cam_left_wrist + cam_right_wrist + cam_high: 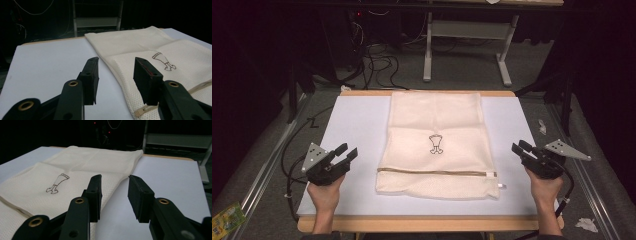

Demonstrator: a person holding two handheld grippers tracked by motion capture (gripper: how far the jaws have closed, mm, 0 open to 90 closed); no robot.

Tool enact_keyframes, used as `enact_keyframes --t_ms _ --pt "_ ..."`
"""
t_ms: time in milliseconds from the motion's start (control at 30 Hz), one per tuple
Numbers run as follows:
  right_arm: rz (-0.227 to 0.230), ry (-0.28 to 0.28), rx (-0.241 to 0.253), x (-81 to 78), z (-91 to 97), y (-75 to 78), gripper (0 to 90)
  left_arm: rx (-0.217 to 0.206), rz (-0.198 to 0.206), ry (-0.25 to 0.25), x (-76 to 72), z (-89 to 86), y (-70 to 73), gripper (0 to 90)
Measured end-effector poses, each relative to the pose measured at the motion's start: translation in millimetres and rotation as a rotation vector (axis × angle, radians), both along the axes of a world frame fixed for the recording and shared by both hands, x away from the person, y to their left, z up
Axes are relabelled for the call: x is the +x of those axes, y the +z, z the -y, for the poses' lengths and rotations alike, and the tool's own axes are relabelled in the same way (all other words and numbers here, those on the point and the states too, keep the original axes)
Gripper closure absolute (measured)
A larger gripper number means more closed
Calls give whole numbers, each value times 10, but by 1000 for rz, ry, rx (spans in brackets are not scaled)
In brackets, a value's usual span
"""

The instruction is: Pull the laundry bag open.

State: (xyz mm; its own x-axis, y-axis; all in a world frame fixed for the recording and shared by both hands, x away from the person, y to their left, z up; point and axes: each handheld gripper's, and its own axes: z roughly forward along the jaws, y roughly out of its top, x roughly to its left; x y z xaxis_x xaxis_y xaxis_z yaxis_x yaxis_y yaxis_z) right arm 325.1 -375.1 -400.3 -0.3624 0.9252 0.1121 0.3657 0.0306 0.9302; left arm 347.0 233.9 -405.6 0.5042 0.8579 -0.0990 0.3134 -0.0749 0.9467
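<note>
Mesh laundry bag (437,125), one cream piece, is lying flat in the middle of the white surface (352,125), its long axis running from the near edge toward the far edge. Its zipper (437,173) is crossing the bag near the person's end, with the pull sitting at the right end. A small outlined drawing (435,144) is printed near the centre; what it depicts is hard to make out. The left gripper view is cutting off the bag's near corner behind the fingers, and the right gripper view is losing the zipper end past its lower left edge.

Two grippers are hovering on either side, well apart from the bag. Left gripper (346,153) is holding its fingers (91,75) moderately wide with nothing between them. Right gripper (519,148) is likewise keeping its fingers (95,192) moderately apart and empty. Both are pointing inward toward the bag.
</note>
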Motion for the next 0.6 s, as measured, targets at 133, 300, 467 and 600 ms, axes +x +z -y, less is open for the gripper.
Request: enact_keyframes --t_ms 133,300,467,600 --pt "37 -21 -2 -75 74 40 646 1 0 17 13 -71 14 554" --pt "36 -54 8 -91 164 23 635 -22 3 55 20 -181 11 554" --pt "34 -68 11 -102 210 2 625 -22 11 86 20 -250 -12 552" --pt "26 -111 11 -103 268 -39 619 -18 0 104 26 -298 -58 548"
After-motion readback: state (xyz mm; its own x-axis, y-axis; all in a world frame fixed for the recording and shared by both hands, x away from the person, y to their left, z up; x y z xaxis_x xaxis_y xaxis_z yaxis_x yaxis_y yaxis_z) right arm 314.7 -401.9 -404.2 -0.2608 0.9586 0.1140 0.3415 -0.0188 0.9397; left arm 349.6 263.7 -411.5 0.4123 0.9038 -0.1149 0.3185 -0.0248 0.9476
